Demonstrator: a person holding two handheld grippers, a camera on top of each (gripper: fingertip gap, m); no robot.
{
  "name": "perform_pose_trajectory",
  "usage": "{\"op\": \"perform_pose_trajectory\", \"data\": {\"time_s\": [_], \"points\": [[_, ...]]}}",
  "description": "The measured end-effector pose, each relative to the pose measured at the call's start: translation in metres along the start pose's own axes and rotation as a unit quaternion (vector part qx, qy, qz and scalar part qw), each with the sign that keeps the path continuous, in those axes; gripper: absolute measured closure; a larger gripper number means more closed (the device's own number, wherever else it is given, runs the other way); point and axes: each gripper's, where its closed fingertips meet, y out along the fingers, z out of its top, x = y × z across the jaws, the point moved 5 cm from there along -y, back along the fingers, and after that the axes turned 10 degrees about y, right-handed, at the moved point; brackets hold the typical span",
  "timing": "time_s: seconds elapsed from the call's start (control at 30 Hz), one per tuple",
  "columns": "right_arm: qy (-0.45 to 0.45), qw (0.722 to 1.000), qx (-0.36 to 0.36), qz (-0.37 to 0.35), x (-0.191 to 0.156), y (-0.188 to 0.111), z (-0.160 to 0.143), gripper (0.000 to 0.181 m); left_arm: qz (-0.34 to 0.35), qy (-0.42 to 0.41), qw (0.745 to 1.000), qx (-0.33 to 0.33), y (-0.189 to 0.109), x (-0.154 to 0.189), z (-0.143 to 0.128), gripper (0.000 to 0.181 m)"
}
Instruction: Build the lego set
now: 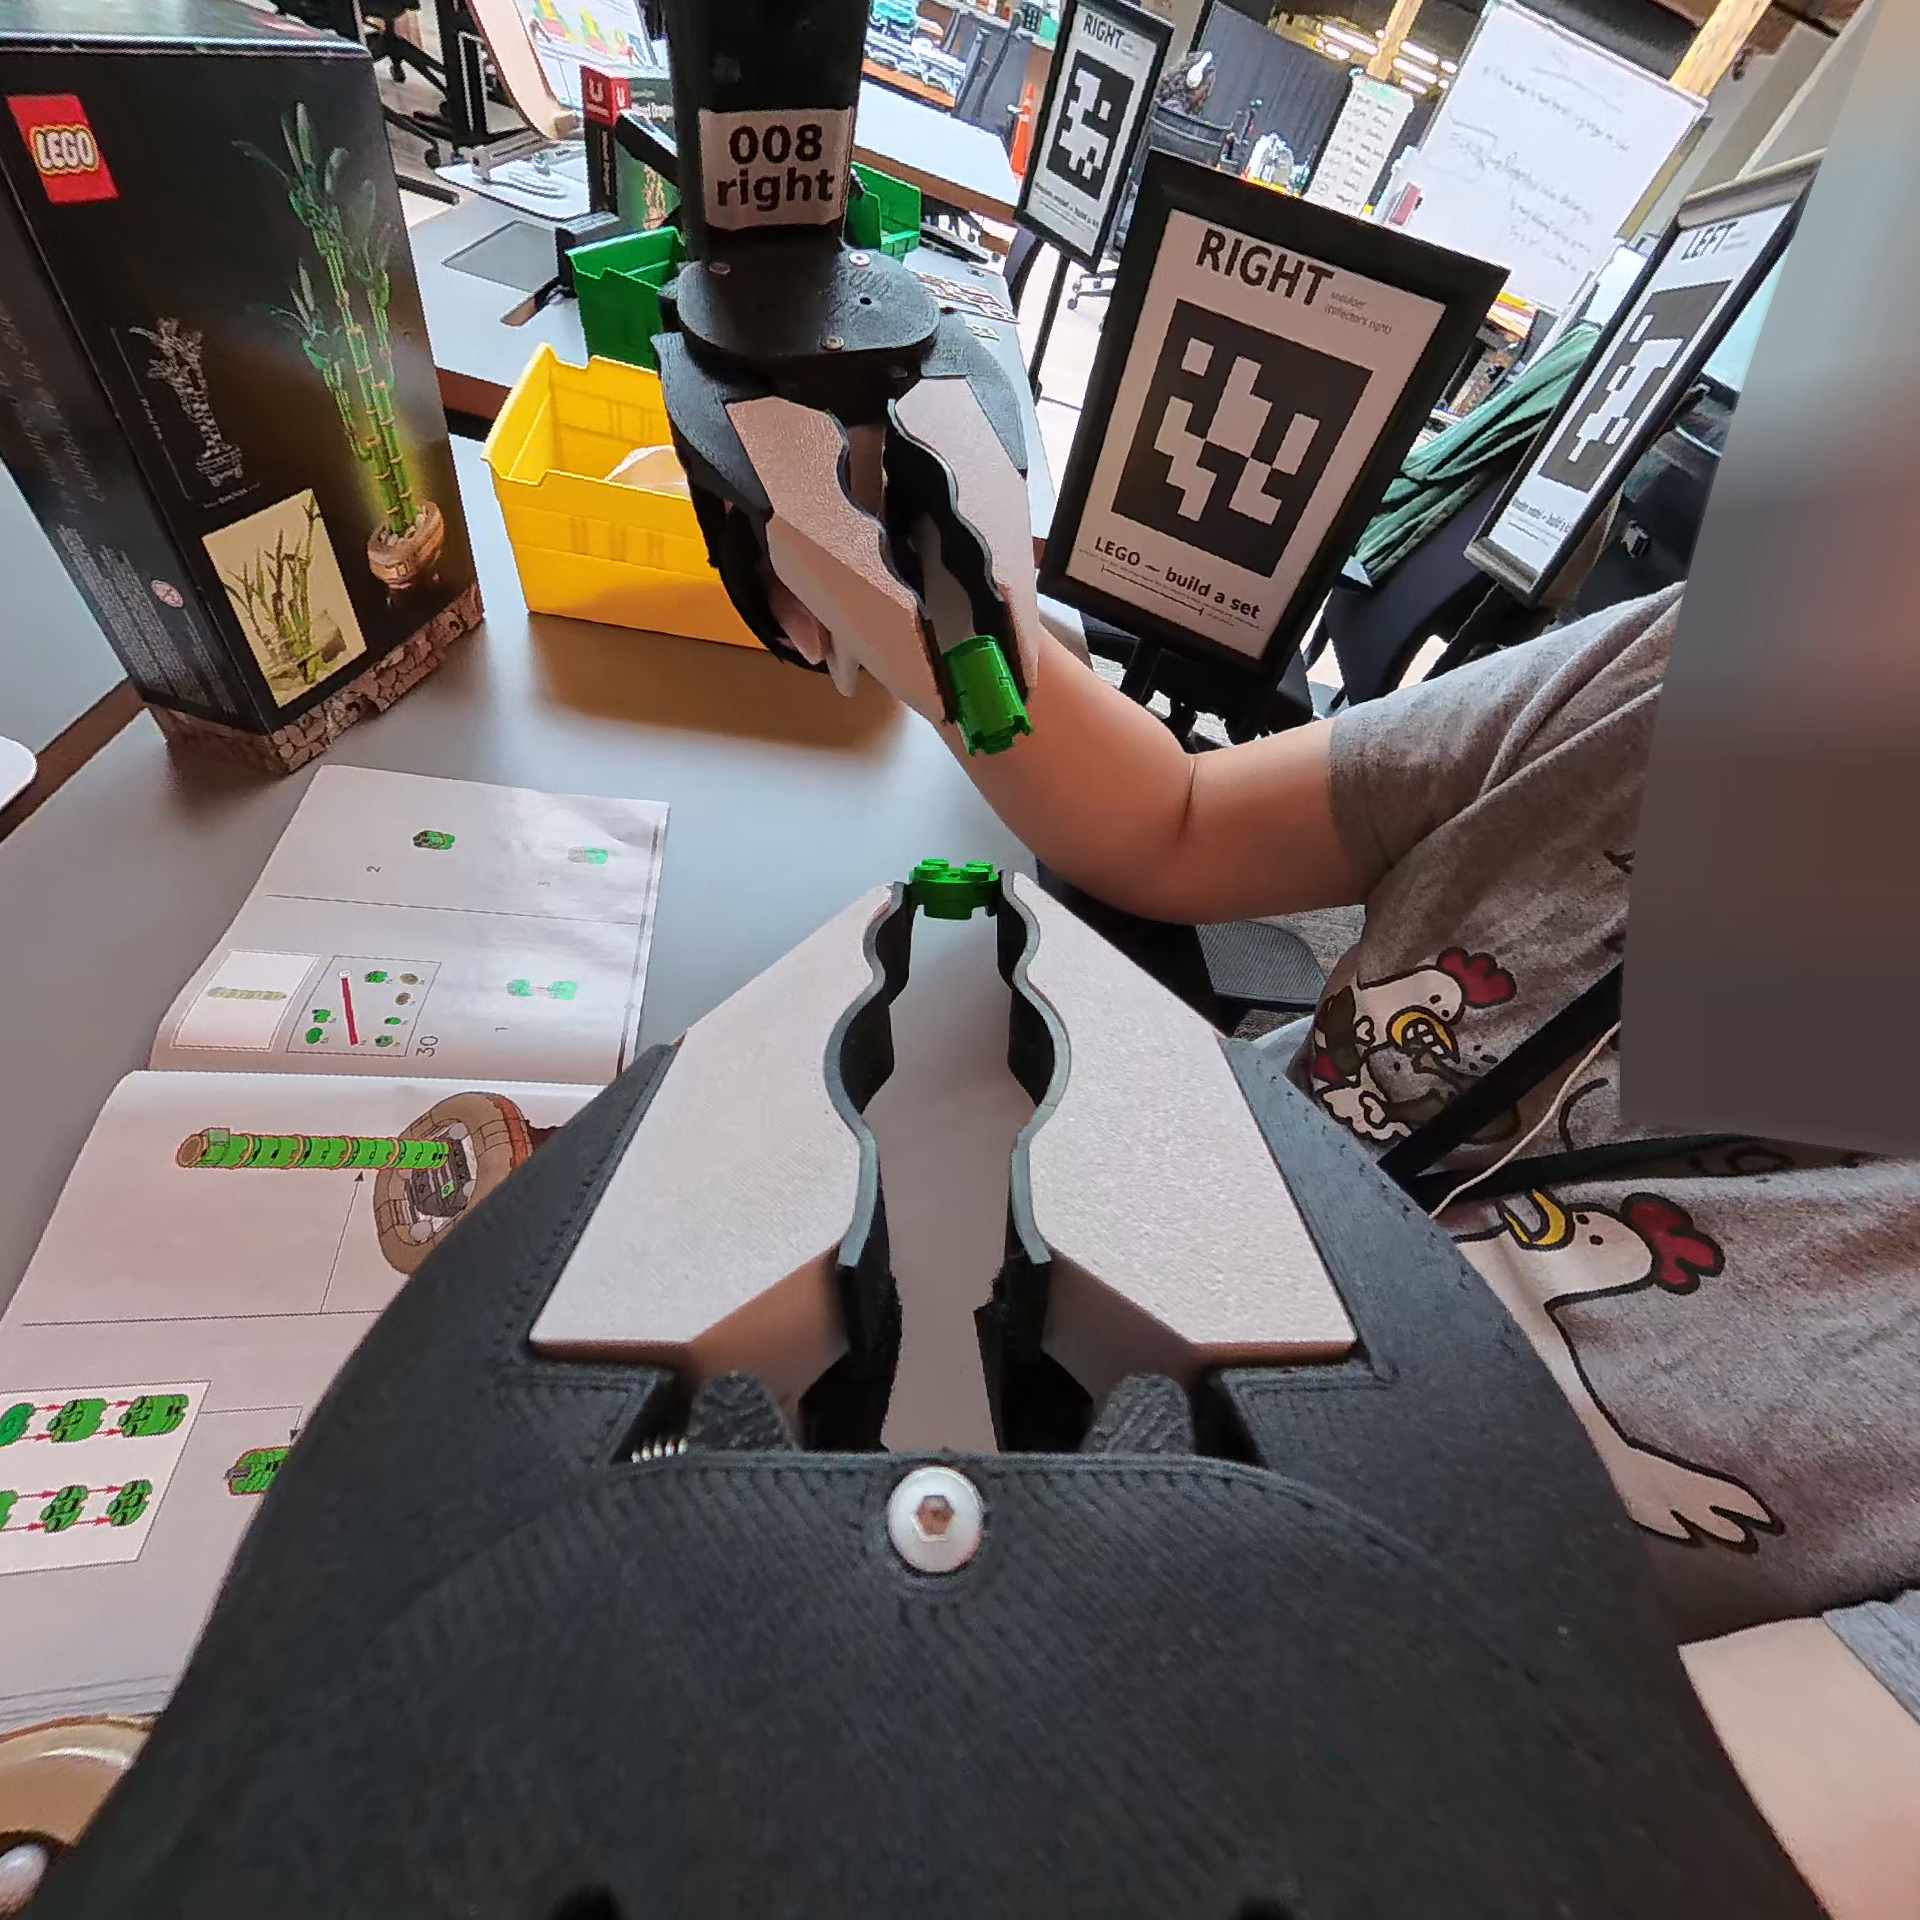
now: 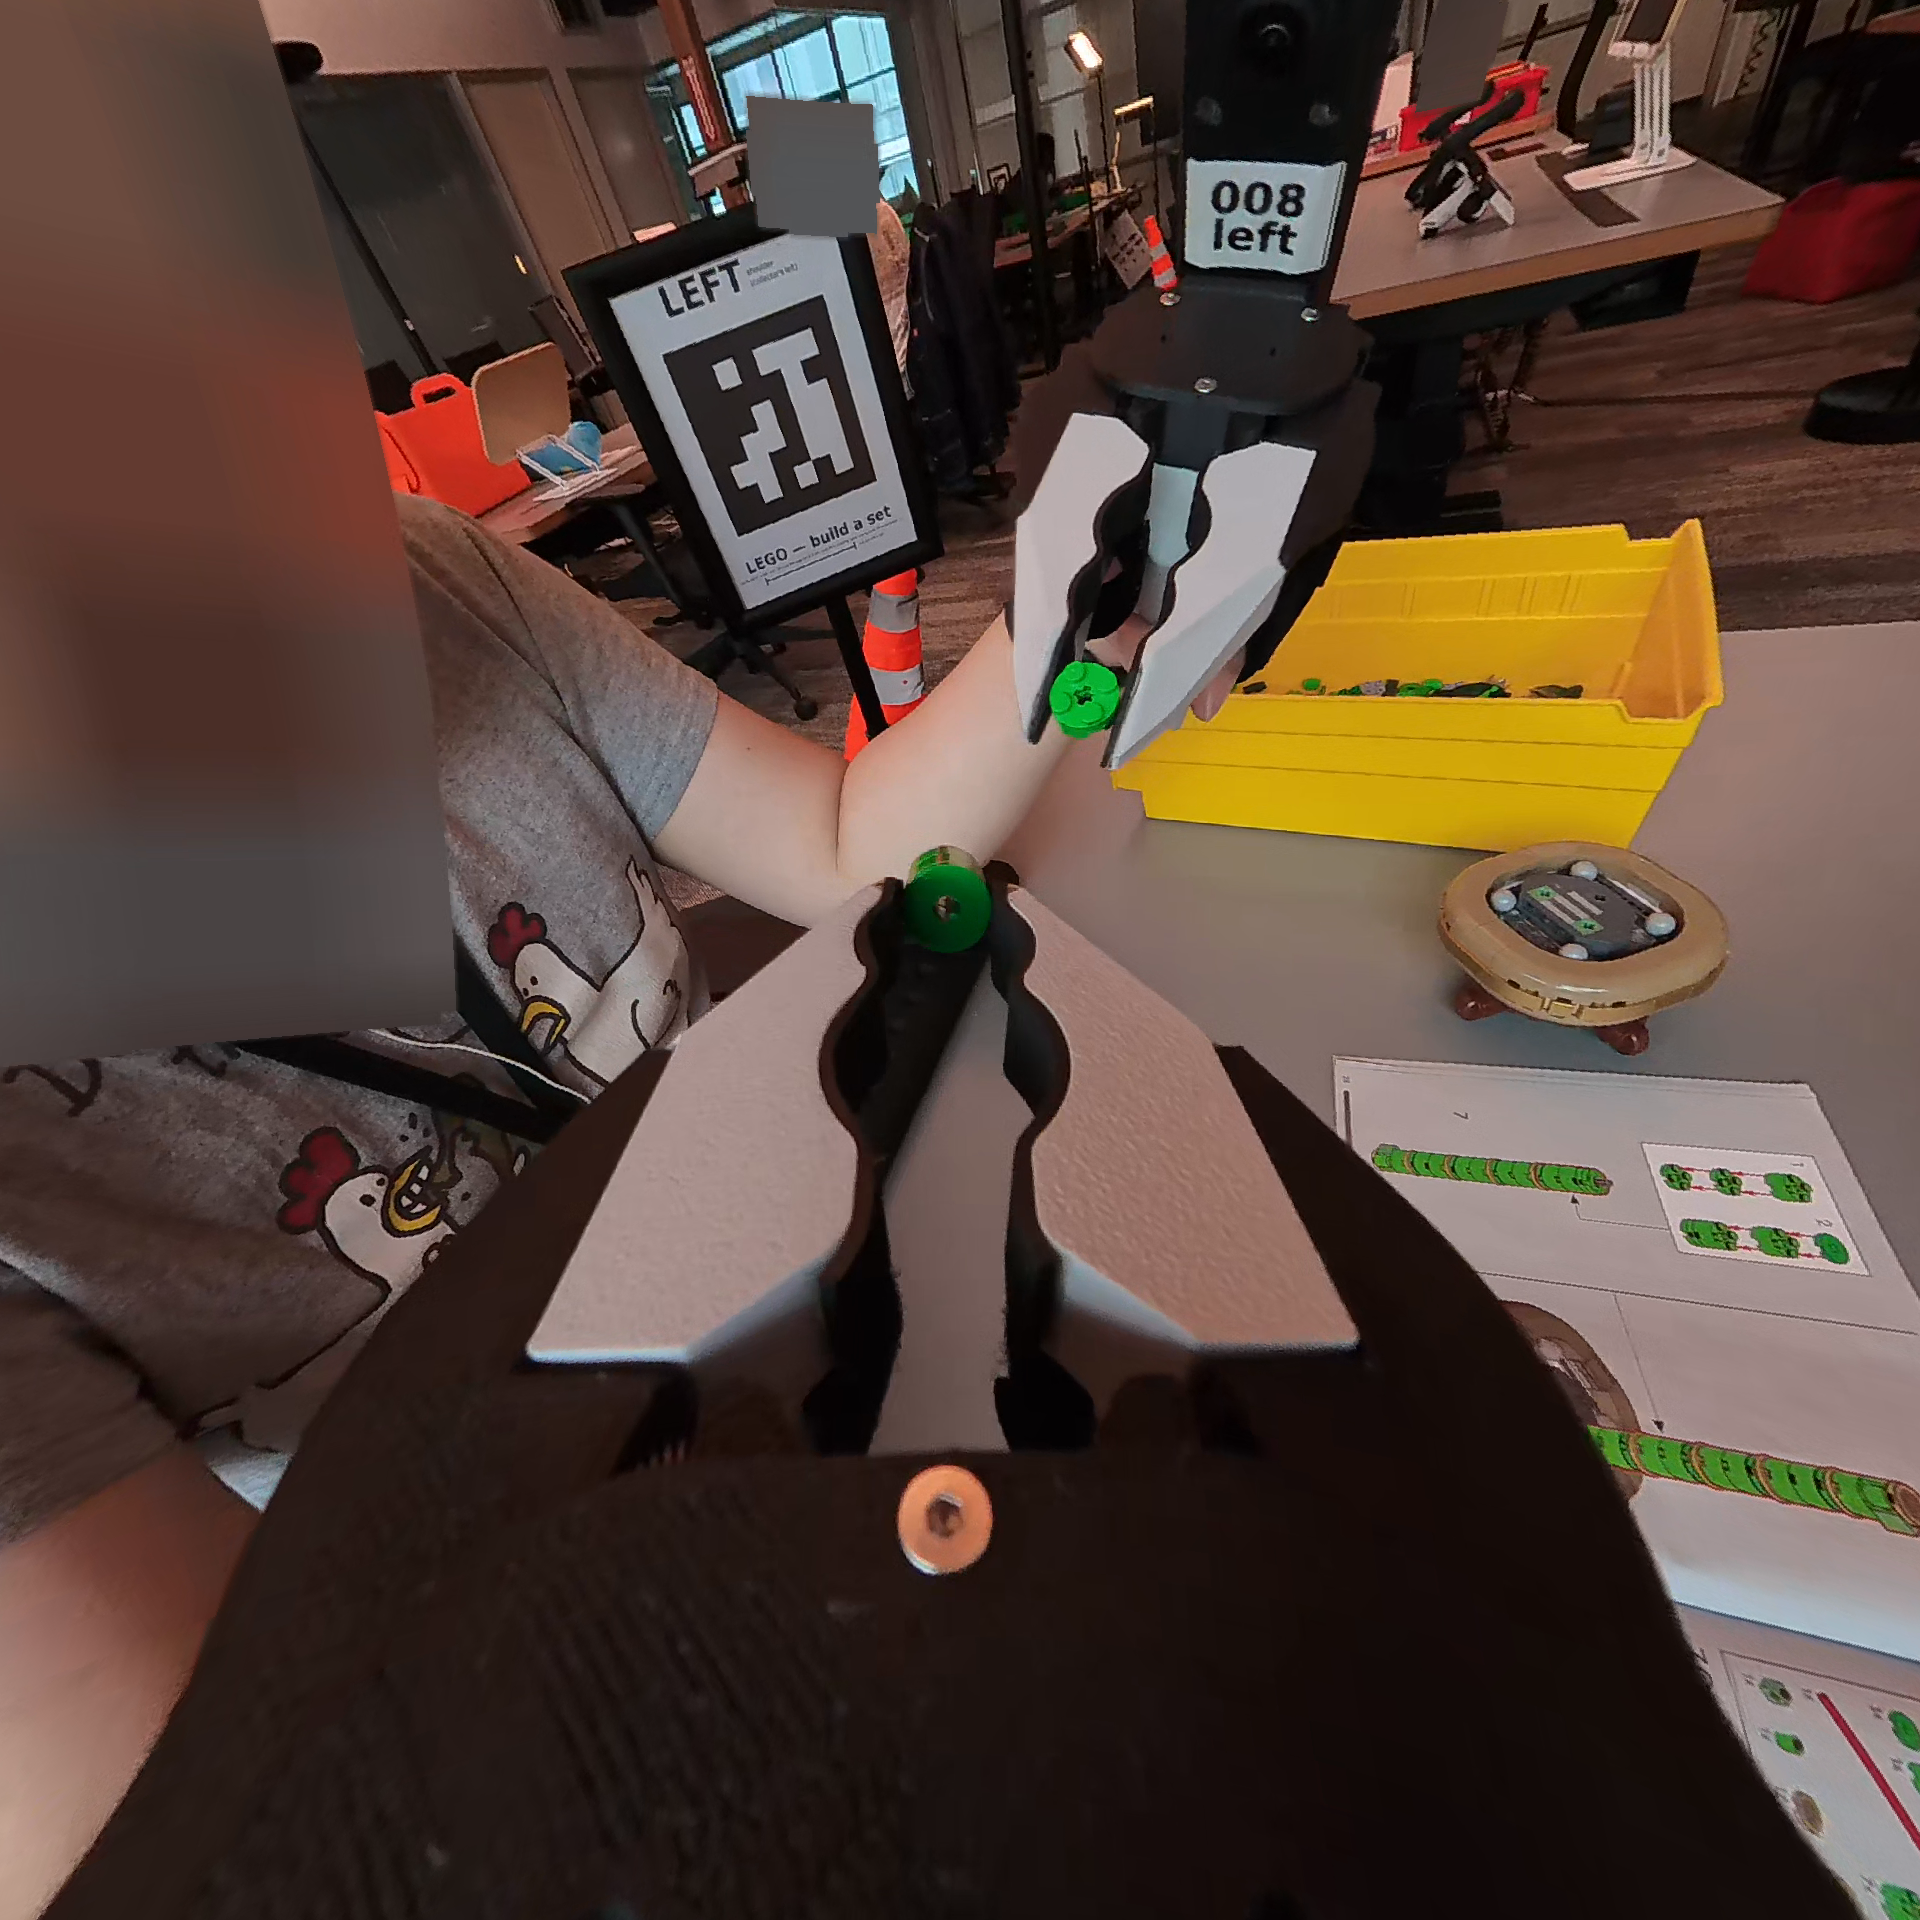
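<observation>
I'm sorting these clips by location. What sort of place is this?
Probably a shared workshop or lab set up for recording, not a home: framed marker signs on stands, a whiteboard, and more worktables with gear behind the grey table.

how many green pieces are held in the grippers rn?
2. A round green plate at the left gripper tips; a short green stack at the right gripper tips. More loose pieces lie in the yellow bin, uncounted.
</observation>
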Motion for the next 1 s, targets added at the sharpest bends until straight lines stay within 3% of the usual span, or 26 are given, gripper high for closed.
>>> {"op": "perform_pose_trajectory", "data": {"time_s": [1.0], "points": [[-0.038, 0.998, -0.006, -0.042, -0.0007, 0.0015, 0.0021, 0.166, 0.003, 0.008, 1.000, -0.001, -0.0033, 0.0014, 0.0002, 0.166]]}}
